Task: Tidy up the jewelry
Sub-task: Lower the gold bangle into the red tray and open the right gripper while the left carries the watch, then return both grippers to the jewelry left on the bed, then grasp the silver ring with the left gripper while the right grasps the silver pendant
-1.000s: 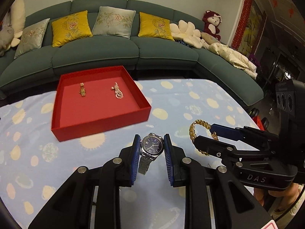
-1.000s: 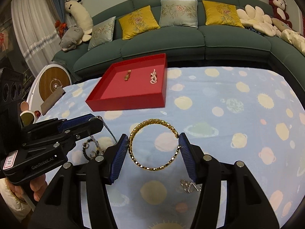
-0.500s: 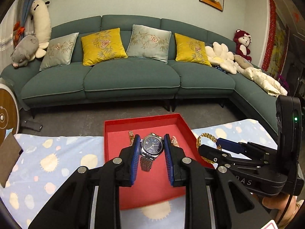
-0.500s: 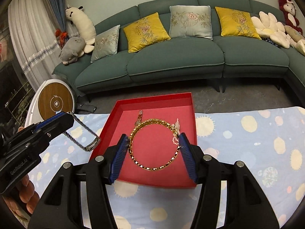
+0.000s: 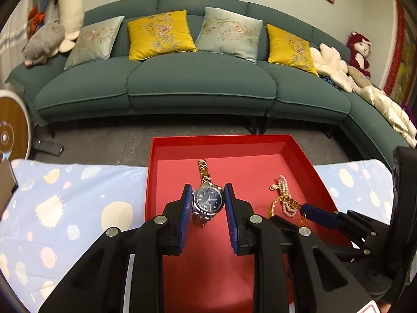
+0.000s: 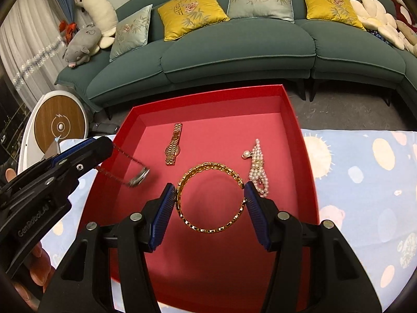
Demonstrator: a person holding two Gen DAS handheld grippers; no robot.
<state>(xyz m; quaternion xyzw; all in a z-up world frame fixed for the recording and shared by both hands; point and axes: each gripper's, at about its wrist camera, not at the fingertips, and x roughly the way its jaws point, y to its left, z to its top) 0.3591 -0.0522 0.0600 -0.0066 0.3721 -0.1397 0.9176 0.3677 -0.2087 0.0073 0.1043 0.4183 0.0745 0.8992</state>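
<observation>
Two grippers over one red tray (image 6: 299, 135). Left gripper (image 5: 208, 203) clamps one silver watch (image 5: 208, 200), blue dial, above the tray floor. Right gripper (image 6: 210, 202) pinches one gold bangle (image 6: 210, 200) held over the tray. Lying in the tray: one gold watch (image 6: 173, 148), one pearl strand (image 6: 258, 168). Sofa (image 6: 234, 44) with four cushions. Left gripper body reads "GenRobot.AI".

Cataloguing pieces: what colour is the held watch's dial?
Dark blue dial, silver case; clearest in the left wrist view.
</observation>
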